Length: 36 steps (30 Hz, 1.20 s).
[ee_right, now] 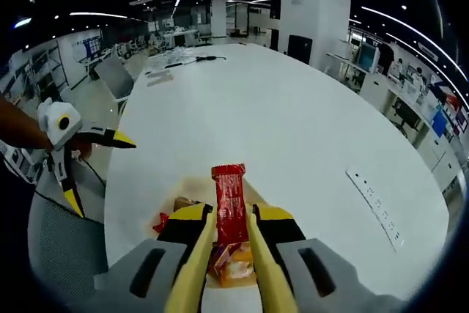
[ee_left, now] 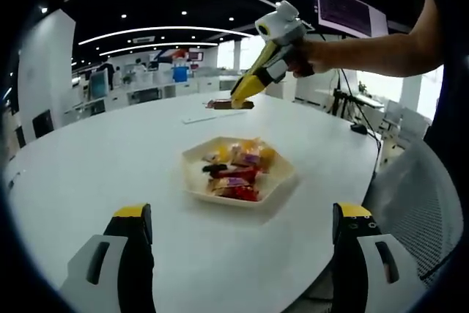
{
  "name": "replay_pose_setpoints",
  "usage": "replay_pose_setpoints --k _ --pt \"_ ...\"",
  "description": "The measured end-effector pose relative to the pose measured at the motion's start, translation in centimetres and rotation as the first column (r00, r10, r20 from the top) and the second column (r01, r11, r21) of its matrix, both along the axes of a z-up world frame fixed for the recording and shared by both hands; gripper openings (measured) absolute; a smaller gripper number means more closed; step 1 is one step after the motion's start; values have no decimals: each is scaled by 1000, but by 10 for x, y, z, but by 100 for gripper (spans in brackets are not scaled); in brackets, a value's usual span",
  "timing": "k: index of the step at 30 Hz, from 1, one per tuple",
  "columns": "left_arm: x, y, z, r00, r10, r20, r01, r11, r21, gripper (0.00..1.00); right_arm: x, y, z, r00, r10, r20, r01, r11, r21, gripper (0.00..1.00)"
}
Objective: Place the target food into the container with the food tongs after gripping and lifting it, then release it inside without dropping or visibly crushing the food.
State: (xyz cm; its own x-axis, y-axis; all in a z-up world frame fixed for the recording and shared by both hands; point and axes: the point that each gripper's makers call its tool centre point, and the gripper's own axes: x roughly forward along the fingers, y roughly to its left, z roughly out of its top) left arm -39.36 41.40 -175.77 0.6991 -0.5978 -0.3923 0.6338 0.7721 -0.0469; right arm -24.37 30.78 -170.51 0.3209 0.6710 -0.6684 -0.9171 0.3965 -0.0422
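A red-wrapped snack bar (ee_right: 230, 202) was gripped between the yellow tongs (ee_right: 229, 265) clamped in the right gripper (ee_left: 246, 94), held above the hexagonal container (ee_left: 282, 179) on the tabletop (ee_left: 110, 159), evidently for release inside, while the left gripper (ee_left: 238, 229) was kept open nearby.

Both grippers have grey bodies, black fingers (ee_left: 135, 254) tipped yellow, and yellow tongs (ee_right: 231, 269).

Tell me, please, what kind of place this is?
Probably an open-plan office: a large white meeting table, rows of desks with monitors behind, ceiling strip lights, and a mesh office chair.
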Motion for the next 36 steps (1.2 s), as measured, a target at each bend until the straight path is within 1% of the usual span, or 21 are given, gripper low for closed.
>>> replay_pose_setpoints --k 5,8,10,11,15,21,32,36 --pt "0 0 1 1000 4 2 -4 1000 1 99 -1 3 0 1000 13 6 -13 1000 -1 23" --pt "0 1 0 1000 3 1 -3 1000 2 99 -2 7 1 999 36 21 -37 999 13 26" --pt "0 1 -1 1000 1 1 -1 1000 4 99 -2 8 0 999 33 9 -33 999 21 27" --pt "0 0 -1 1000 0 0 0 1000 5 99 -2 8 1 999 36 21 -37 999 22 27" --pt "0 0 -1 1000 -3 -2 3 1000 5 99 -2 7 1 999 38 28 -39 999 16 27" --pt "-1 -1 -1 1000 -6 -2 6 1000 5 99 1 4 6 999 29 38 -30 999 26 27" --pt "-1 -1 -1 1000 -5 -3 5 1000 5 99 1 2 9 998 34 59 -36 999 32 28" --pt "-1 -1 -1 1000 -4 -3 4 1000 3 99 1 3 12 997 36 66 -39 998 45 28"
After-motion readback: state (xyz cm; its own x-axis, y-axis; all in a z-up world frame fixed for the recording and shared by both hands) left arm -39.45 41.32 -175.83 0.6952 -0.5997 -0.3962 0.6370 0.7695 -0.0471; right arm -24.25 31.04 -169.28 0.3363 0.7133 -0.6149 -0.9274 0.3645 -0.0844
